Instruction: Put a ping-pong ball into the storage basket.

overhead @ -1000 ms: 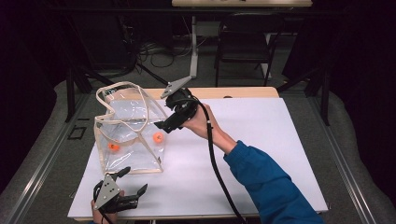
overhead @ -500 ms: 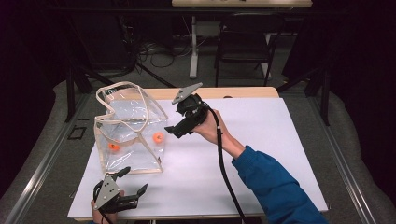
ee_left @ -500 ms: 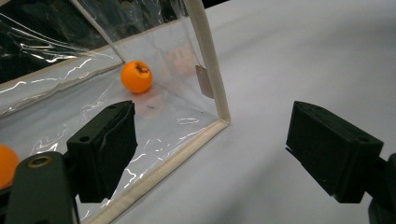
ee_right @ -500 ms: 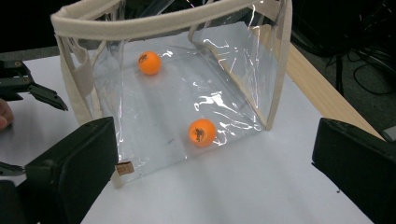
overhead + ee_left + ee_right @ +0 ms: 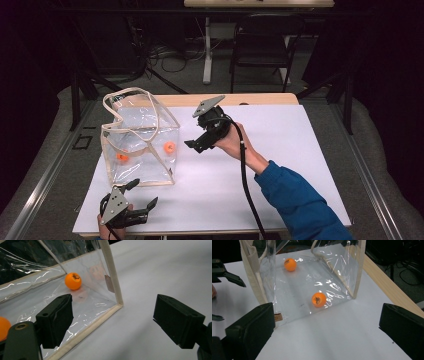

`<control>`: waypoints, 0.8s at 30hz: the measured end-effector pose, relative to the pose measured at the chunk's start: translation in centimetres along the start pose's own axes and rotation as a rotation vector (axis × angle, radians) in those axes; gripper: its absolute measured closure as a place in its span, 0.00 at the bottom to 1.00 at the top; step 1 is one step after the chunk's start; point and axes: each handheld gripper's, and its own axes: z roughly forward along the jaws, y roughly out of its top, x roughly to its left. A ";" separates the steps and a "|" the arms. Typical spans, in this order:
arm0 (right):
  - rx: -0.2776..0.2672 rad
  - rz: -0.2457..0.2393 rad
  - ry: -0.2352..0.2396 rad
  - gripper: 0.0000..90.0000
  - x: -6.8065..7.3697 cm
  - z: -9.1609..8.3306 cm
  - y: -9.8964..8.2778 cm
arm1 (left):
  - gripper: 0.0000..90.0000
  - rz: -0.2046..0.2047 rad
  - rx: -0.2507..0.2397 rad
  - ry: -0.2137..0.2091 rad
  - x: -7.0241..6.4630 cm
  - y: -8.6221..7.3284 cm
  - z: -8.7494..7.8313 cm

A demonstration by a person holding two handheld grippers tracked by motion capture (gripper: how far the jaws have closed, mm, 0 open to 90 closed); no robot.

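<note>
A clear plastic bag (image 5: pixel 150 131) with cream trim stands open on the left of the white table (image 5: pixel 280 150). Two orange balls (image 5: pixel 122 157) (image 5: pixel 169 147) lie on its floor. My right gripper (image 5: pixel 196 145) hovers just right of the bag, held by a hand in a blue sleeve. In the right gripper view it (image 5: pixel 325 332) is open and empty, looking at the bag's side (image 5: pixel 358 270) and both balls (image 5: pixel 318 299) (image 5: pixel 290 264). My left gripper (image 5: pixel 142 195) rests at the table's front edge, below the bag. It (image 5: pixel 115 320) is open at the bag's corner (image 5: pixel 113 285), one ball (image 5: pixel 72 281) beyond.
A wooden strip (image 5: pixel 240 100) runs along the table's far edge. Behind it stand a dark chair (image 5: pixel 260 45) and a white table leg (image 5: pixel 206 55), with cables on the floor. White tabletop spreads right of the bag.
My right gripper has drawn back to the right, away from the bag's top edge. The left gripper, bag and balls have stayed put.
</note>
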 end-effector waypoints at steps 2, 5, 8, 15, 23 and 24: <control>0.000 -0.002 -0.003 0.00 0.0 -0.1 -0.3 | 0.18 -0.001 0.000 0.000 0.0 0.0 0.0; 0.004 0.001 -0.005 0.00 0.0 -0.2 -0.7 | 0.18 -0.002 0.001 0.002 0.0 0.0 0.0; 0.007 0.002 -0.009 0.00 0.0 -0.3 -1.1 | 0.18 -0.005 -0.001 0.003 0.0 0.0 0.0; 0.019 0.007 -0.016 0.00 0.0 -0.5 -2.2 | 0.18 -0.005 0.000 0.001 0.0 0.0 0.0; 0.023 0.017 -0.026 0.00 0.0 -0.8 -3.3 | 0.18 -0.003 0.001 0.002 0.0 0.0 0.0; 0.024 0.019 -0.024 0.00 0.0 -0.8 -3.5 | 0.18 -0.003 0.000 0.002 0.0 0.0 0.0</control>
